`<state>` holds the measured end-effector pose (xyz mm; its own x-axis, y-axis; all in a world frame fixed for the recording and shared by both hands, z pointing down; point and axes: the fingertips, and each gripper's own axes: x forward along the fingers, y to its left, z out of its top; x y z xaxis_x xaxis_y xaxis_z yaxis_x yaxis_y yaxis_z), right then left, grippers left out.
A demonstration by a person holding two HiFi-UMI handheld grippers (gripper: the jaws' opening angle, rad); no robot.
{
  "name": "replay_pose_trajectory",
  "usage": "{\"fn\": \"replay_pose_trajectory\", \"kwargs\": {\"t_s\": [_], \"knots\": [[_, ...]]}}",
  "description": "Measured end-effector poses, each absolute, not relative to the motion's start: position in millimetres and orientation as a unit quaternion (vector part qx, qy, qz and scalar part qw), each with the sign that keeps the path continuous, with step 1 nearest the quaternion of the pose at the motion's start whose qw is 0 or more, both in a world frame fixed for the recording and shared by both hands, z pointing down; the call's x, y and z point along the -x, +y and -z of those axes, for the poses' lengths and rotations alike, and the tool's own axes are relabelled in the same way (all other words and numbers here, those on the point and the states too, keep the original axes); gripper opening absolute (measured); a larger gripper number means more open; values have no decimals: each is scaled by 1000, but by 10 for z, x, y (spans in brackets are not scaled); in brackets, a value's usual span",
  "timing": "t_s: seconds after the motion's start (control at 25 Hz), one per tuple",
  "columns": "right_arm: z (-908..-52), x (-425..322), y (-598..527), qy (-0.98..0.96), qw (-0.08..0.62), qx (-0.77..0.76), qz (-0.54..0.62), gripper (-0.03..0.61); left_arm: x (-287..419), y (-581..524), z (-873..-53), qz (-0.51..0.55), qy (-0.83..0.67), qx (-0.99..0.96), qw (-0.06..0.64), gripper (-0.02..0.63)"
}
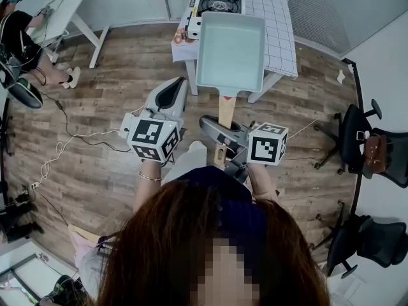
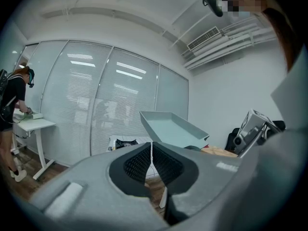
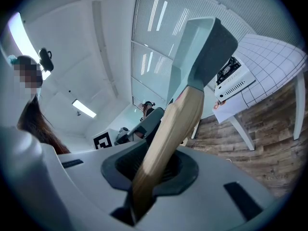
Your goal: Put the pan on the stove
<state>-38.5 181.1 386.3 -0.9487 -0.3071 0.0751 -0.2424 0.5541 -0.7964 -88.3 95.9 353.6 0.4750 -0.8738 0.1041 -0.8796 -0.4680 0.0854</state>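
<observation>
A: In the head view, where is the pan [image 1: 231, 50]?
B: It is held in the air in front of the person. In this view it lies over the near edge of the white table [image 1: 277, 18]. The stove [image 1: 218, 4] stands at the far end of that table, and the pan is not on it yet.
A: What holds it?
B: The right gripper [image 1: 223, 138] holds it by the wooden handle [image 1: 225, 110]. The left gripper [image 1: 173, 91] is just beside it on the left and touches nothing.
A: What does the left gripper view show?
B: Its jaws are closed together, the black pads [image 2: 137, 163] meet, and nothing is between them. The pan shows beyond them to the right, a little tilted. The stove is further away, low behind it.
A: And the right gripper view?
B: The jaws are narrow and clamped on the handle, which runs up between them to the pan. The table with the stove is on the right, apart from the pan.
A: Which step is this?
B: I think it is the carrying step: the pan is lifted but not placed.
A: What does the next move need?
B: I would bring the pan further until it is above the stove, keep it level, then lower it. The grip is near the end of a long handle, so the pan could tip.
</observation>
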Motion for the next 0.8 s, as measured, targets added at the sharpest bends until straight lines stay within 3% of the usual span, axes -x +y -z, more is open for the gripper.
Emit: {"fn": "replay_pose_trajectory", "kwargs": {"t_s": [0.8], "knots": [[-3759, 776, 1225, 878, 56, 170, 444, 69, 1247, 397, -3495, -19, -494, -867, 66, 20]]}}
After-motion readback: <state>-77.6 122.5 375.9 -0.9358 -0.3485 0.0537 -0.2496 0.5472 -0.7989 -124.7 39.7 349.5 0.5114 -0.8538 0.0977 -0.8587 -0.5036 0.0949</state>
